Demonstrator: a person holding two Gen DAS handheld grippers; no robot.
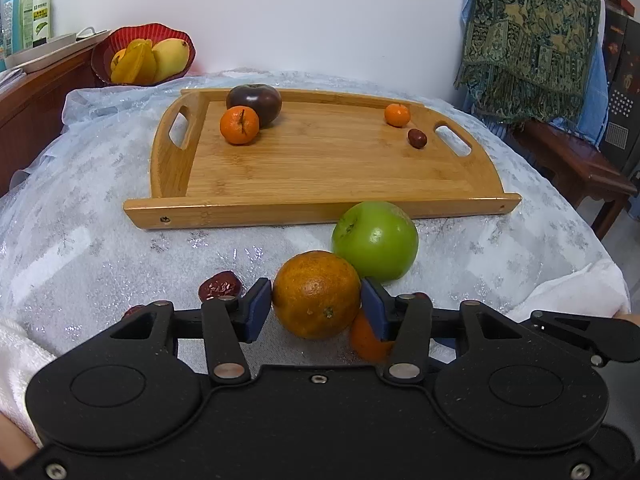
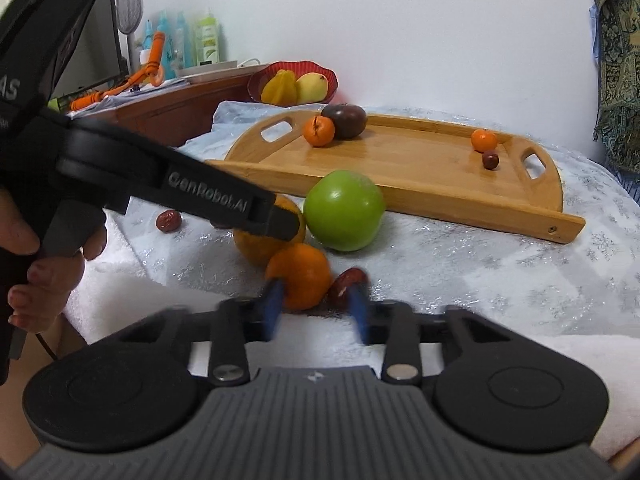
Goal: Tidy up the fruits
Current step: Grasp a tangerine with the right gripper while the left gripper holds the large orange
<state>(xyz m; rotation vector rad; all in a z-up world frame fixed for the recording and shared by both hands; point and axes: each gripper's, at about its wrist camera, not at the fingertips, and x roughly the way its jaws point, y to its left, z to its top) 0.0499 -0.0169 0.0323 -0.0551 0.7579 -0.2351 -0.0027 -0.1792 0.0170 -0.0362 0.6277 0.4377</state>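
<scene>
Your left hand-held gripper (image 1: 316, 308) has the big orange (image 1: 316, 295) squeezed between its blue pads, partly closed and gripping from both sides at the fruit's widest part. That looks like a firm hold for carrying it to the tray (image 1: 320, 210). The orange sits on the desk (image 1: 100, 240), just in front of the tray's near wall, touching the green apple (image 1: 375, 240) behind it.

Your right hand-held gripper (image 2: 316, 306) is narrowed around the small mandarin (image 2: 299, 274) right beside the big orange. The left pad looks to be against the peel, but the blur keeps me from saying whether the right one presses it, and a red date (image 2: 347, 282) lies right at that right pad. Mind you don't pinch the date along with it.

Now the count. On the tray: one dark round fruit (image 1: 254, 103) and a mandarin (image 1: 239, 125) touching it at the far left, another mandarin (image 1: 397, 115) and a date (image 1: 417, 138) near the right handle. That makes four placed, grouped by side. On the desk: the big orange, one apple, one mandarin and two dates for sure, the second (image 1: 219, 286) to the left of your left gripper. The red bowl (image 1: 104, 60) at the back holds yellow fruit and stays out of this.
</scene>
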